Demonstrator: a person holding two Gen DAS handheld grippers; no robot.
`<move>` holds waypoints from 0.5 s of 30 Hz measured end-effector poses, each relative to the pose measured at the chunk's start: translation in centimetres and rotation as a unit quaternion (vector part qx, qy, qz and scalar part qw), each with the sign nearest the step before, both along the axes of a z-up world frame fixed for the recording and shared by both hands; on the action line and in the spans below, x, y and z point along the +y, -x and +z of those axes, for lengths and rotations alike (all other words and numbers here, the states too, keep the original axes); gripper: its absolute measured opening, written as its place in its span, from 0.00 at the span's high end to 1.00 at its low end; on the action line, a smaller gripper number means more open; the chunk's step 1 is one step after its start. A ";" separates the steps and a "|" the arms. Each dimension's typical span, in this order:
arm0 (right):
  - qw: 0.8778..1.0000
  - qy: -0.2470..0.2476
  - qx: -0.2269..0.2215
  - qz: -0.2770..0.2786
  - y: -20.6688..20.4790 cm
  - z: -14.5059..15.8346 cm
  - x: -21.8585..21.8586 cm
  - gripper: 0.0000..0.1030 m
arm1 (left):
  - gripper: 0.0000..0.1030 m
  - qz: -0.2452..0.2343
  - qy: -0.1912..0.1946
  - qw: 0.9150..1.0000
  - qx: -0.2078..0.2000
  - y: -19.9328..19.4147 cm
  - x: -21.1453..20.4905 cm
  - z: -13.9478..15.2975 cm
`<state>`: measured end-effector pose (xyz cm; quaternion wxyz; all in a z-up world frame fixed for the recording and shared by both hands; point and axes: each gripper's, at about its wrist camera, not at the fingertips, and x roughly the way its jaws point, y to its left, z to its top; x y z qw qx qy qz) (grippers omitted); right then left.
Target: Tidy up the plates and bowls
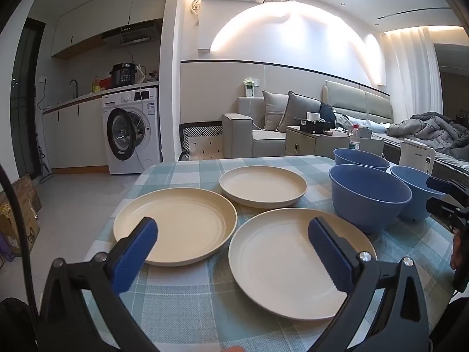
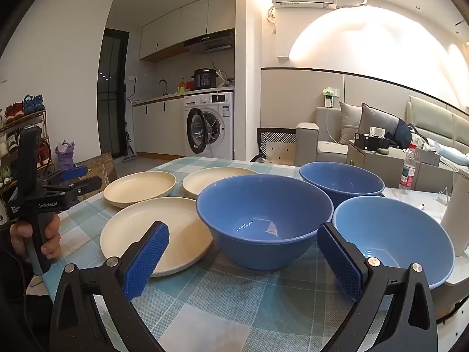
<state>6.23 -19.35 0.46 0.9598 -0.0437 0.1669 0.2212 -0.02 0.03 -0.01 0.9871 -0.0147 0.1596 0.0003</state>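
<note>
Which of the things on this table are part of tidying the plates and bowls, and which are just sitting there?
Job: three plates; three bowls.

Lying about: bottle, kettle.

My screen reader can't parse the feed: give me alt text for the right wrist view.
The open right hand-held gripper hovers empty before three blue bowls and three cream plates, all separate on a checked tablecloth. At left, a hand holds the left hand-held gripper.
</note>
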 end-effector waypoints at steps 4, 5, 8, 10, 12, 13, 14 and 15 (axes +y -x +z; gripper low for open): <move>1.000 0.000 0.000 0.000 0.0 0.0 0.0 0.00 | 0.00 -0.001 0.001 1.000 0.002 0.0 0.0 0.0; 1.000 0.000 0.000 0.000 0.0 0.0 0.0 0.00 | 0.00 -0.001 0.000 1.000 0.001 0.1 -0.1 0.0; 1.000 0.000 0.000 0.000 0.0 0.0 0.0 0.00 | 0.00 -0.001 -0.001 1.000 -0.001 0.3 -0.3 0.0; 1.000 0.000 0.000 0.000 0.0 0.0 0.0 0.00 | 0.00 0.000 0.002 1.000 0.004 -0.1 0.1 -0.2; 1.000 0.000 0.000 0.000 0.0 0.0 0.1 0.00 | 0.00 0.001 0.003 1.000 0.005 -0.2 0.0 -0.2; 1.000 0.000 0.000 0.000 0.0 0.0 0.1 0.00 | 0.00 0.000 0.003 1.000 0.004 -0.2 -0.1 -0.2; 1.000 0.001 0.000 0.000 0.0 0.0 0.1 0.00 | 0.00 0.000 0.003 1.000 0.004 -0.2 -0.2 -0.3; 1.000 0.000 0.000 0.000 0.0 0.0 0.1 0.00 | 0.00 0.001 0.003 1.000 0.005 0.0 0.0 -0.3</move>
